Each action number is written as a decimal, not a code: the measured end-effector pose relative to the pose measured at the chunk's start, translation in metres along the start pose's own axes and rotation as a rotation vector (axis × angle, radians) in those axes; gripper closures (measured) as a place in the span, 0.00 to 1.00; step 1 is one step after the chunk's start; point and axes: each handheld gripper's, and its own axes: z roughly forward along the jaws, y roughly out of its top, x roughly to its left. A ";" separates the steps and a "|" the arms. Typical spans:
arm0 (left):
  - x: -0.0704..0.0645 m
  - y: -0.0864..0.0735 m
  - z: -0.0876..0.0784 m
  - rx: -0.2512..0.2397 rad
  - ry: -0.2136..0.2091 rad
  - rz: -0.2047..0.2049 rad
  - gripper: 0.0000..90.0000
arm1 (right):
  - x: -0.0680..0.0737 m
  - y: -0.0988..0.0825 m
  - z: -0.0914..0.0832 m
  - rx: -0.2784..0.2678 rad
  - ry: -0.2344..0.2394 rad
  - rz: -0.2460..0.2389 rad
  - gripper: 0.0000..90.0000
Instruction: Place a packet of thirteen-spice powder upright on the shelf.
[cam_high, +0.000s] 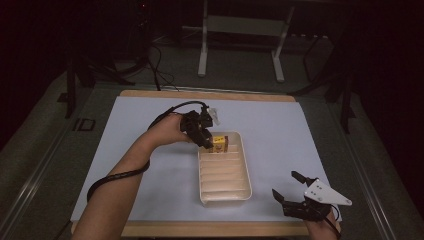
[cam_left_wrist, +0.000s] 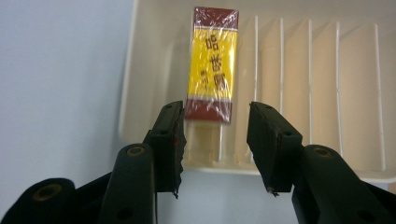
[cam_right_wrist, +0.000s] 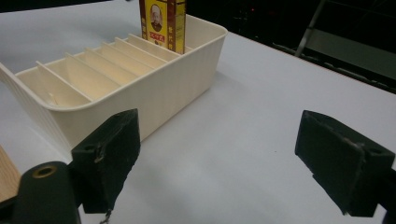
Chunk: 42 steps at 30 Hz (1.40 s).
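Inside, yellow box upright in tray's end slot.

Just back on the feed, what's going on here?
A person works with a tool in each hand. The left tool is open just above a yellow and red box standing in the end slot of the cream tray, not gripping it. The right tool waits open near the table's edge, beside the tray.

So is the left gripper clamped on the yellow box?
No, in the left gripper view its pads stand apart, short of the yellow box in the end slot of the tray.
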 end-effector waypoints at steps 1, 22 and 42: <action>-0.002 -0.001 -0.004 -0.012 0.009 -0.001 0.63 | 0.000 0.000 0.000 0.001 -0.001 0.000 0.16; -0.022 -0.058 -0.036 -0.075 0.102 -0.180 0.11 | 0.000 0.001 -0.002 -0.018 -0.020 0.007 0.16; -0.047 -0.108 -0.027 -0.195 0.141 -0.319 0.02 | 0.000 0.001 -0.002 -0.012 -0.029 0.010 0.16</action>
